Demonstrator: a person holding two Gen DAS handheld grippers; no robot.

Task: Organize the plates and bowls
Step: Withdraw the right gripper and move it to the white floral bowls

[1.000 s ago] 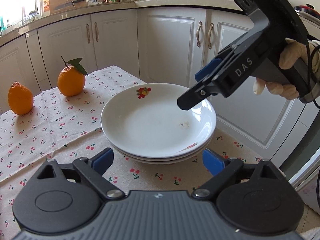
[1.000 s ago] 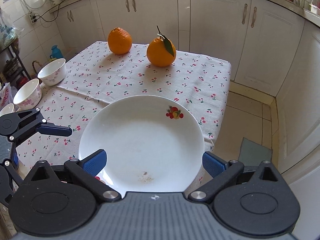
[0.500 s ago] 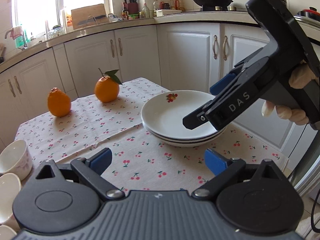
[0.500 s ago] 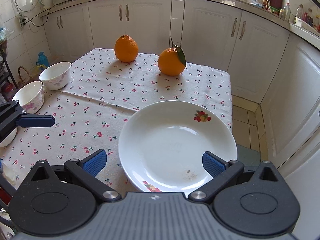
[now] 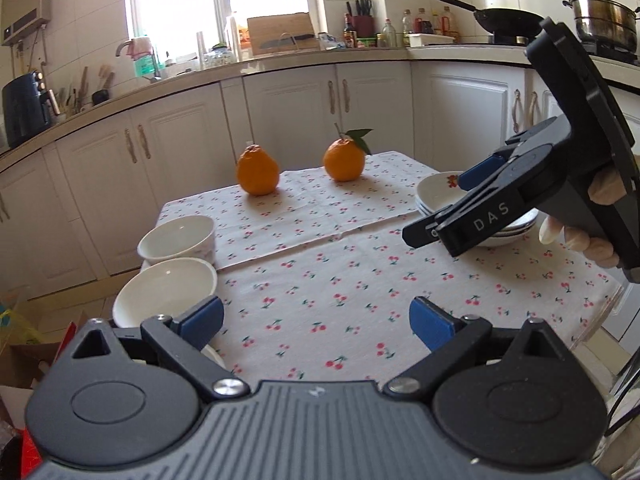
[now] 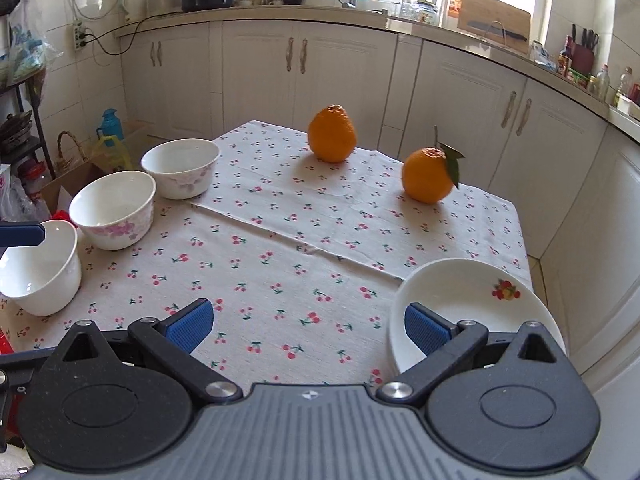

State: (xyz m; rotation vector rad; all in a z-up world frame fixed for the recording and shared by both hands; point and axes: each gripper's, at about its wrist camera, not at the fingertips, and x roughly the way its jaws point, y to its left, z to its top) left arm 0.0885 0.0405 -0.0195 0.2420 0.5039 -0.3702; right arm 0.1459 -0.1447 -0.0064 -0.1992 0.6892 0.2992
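A stack of white plates [image 5: 434,196] with a fruit print sits at the table's right edge; it also shows in the right wrist view [image 6: 472,300]. Three white bowls stand along the left edge: a far one [image 6: 182,168], a middle one [image 6: 114,210] and a near one [image 6: 38,266]. The left wrist view shows the far bowl [image 5: 178,238] and the middle bowl [image 5: 168,292]. My left gripper [image 5: 316,322] is open and empty, low over the cloth beside the bowls. My right gripper [image 6: 308,326] is open and empty, left of the plates.
Two oranges [image 6: 332,134] [image 6: 426,176] sit at the table's far side on the cherry-print cloth [image 6: 280,248]. White cabinets and a cluttered counter [image 6: 320,12] ring the table. Bags and a basket [image 6: 70,152] stand on the floor at the left.
Both grippers have swung left, away from the plate stack, and pulled back. The bowls have come into both views. The plates lie still.
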